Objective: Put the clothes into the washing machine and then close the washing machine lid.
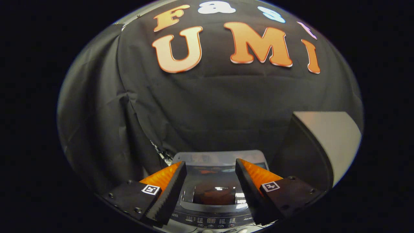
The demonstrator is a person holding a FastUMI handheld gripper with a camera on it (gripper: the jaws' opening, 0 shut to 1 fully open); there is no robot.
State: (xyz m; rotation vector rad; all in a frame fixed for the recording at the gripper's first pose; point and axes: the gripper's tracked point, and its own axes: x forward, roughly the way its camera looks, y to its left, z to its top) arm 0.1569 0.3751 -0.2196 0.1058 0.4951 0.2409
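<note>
A top-loading washing machine (pixel 210 212) stands below and just ahead of my fingers, seen from above. Its dark glossy lid (pixel 212 181) lies flat and reflects the lights, and a control panel (pixel 210 221) with small buttons runs along the near edge. My gripper (pixel 211 166) hovers over the lid, open, with nothing between its fingers. The left finger (pixel 169 191) and the right finger (pixel 250 187) frame the lid's window. I see no clothes here.
Black cloth (pixel 200 106) hangs as the booth's wall behind the machine and folds around on the left. A pale flat panel (pixel 333 136) with a dark curved edge rises to the right of the machine. Cables (pixel 163 153) hang by the machine's back left corner.
</note>
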